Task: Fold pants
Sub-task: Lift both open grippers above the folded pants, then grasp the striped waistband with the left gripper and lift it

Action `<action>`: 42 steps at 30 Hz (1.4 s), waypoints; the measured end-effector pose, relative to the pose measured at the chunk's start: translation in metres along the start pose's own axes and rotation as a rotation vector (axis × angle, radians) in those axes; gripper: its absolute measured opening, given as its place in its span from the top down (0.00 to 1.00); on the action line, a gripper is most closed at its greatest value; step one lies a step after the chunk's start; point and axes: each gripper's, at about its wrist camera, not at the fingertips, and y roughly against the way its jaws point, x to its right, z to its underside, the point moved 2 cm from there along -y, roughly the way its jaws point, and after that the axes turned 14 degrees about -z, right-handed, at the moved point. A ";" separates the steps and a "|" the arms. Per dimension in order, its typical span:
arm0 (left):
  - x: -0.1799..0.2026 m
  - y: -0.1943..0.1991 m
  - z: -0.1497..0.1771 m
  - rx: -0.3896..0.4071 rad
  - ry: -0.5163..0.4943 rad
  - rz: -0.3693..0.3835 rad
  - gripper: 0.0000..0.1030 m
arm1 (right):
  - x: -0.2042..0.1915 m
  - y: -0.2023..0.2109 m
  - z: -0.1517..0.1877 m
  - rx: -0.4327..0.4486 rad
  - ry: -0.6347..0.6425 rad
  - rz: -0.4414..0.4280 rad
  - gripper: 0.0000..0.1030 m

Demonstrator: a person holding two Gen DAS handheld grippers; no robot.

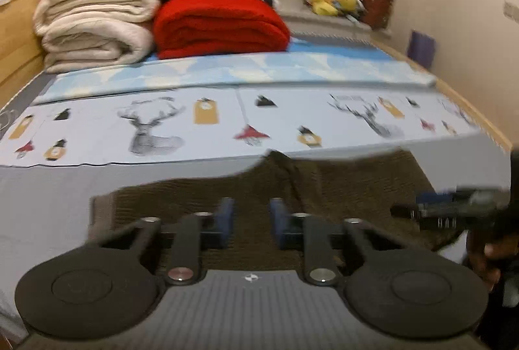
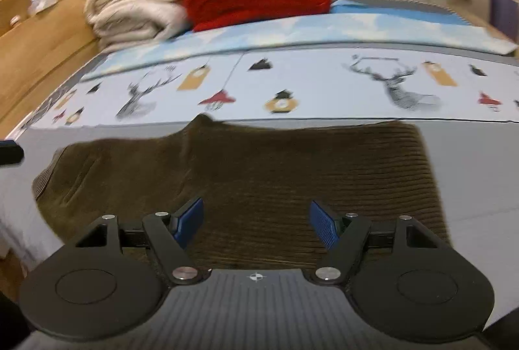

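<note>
2 grippers, left [image 1: 251, 225] nearly closed, right [image 2: 256, 225] wide apart, empty over flat ribbed brown pants [image 2: 259, 171].

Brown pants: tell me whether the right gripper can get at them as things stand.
Probably yes. The right gripper hangs open right above the brown pants, which lie flat on the bed, with nothing between.

Two wrist fisheyes, both low over the near edge of the bed [image 1: 65, 204], tilted down and facing its far end.

Looking out between own fingers at close range; sharing the brown pants [image 1: 340, 184] [image 2: 259, 168], deer-print sheet [image 2: 324, 83] and red blanket [image 1: 220, 25].
</note>
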 end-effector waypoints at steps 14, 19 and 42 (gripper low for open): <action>-0.153 -0.084 0.068 -0.402 0.568 -0.080 0.75 | -0.035 -0.067 0.031 -0.271 0.110 -0.106 0.51; -0.185 -0.103 0.084 -0.468 0.797 -0.065 0.28 | -0.040 -0.066 0.033 -0.258 0.164 -0.088 0.51; -0.157 -0.124 0.062 -0.483 0.708 -0.327 0.69 | -0.006 -0.057 0.024 -0.278 0.057 -0.130 0.49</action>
